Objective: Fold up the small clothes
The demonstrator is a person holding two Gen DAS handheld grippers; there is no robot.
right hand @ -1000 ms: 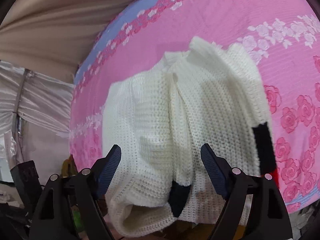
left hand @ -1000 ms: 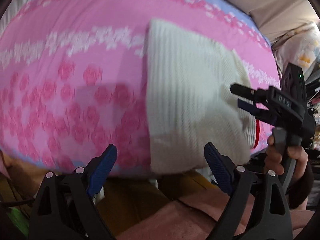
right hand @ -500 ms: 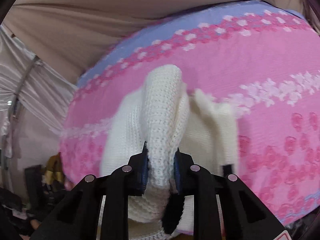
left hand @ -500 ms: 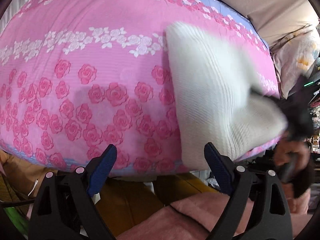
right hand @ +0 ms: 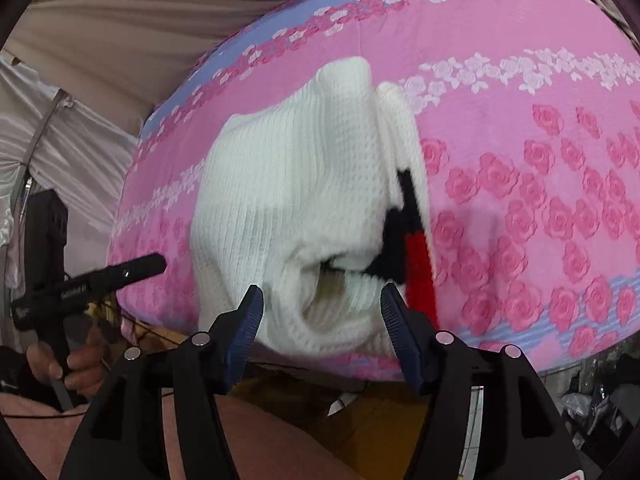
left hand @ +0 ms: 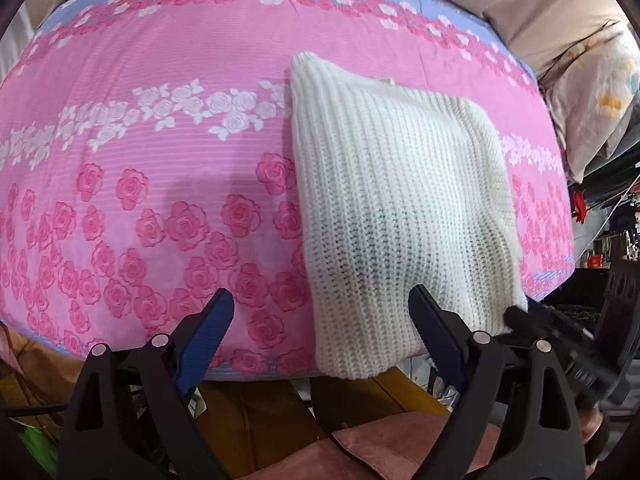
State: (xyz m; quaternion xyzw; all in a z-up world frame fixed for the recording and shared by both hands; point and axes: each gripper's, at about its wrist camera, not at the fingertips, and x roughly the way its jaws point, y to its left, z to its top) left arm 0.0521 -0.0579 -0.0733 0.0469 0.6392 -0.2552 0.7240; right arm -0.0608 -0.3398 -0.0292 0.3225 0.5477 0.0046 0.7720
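White rib-knit sweater (left hand: 400, 216), folded, black and red patches at one edge, lies on near edge of pink rose-print bedsheet (left hand: 160, 184). Right gripper (right hand: 322, 318): jaws just been opening, released, knit hem between unpressed pads. Left gripper (left hand: 320, 320): wide, empty

Pink rose-print bedspread (left hand: 160, 184); beige drape (right hand: 120, 20) behind; floral pillow (left hand: 592, 92) beside.
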